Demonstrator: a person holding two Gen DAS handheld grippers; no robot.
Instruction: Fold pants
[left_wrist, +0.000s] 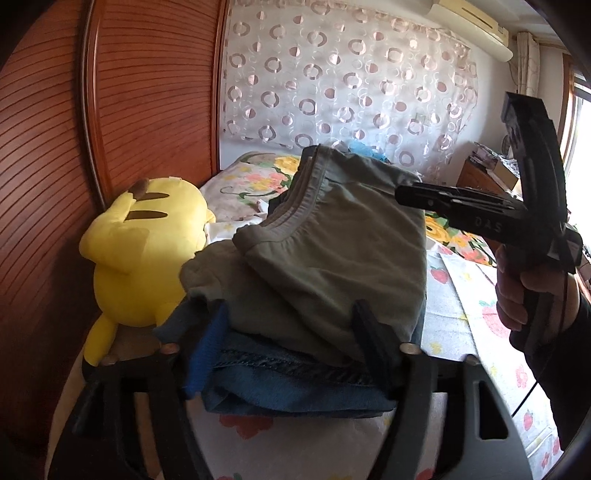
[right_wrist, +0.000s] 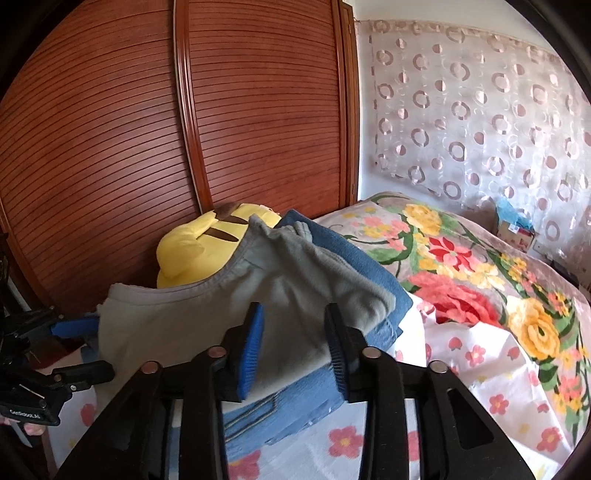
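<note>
Grey-green pants (left_wrist: 332, 251) sit folded on top of a folded denim garment (left_wrist: 295, 384) on the bed (left_wrist: 454, 306), beside the yellow plush toy (left_wrist: 147, 258), with the slatted wooden wardrobe (left_wrist: 147, 92) behind. Left tool (left_wrist: 291, 332): fingers apart, straddling the near edge of the stack, cloth between them but not pinched. Right tool (right_wrist: 293, 347): fingers also apart, either side of the pants' edge, blue ribbed pads (right_wrist: 251, 354) showing; in the left view it sits at the stack's far right corner, contact unclear.

Step judged: final tidy/placement of the folded pants, task near done. To do it well: close low on all layers at once, keep both tools level, press corners square with the denim below, release without dragging the top layer.

Pants: soft fleecy knit, thick stitched waistband (left_wrist: 288, 218), limp, will slump if lifted one-sided. Denim: stiffer, dark hem seam. Bed cover: floral print, smooth, some wrinkles
</note>
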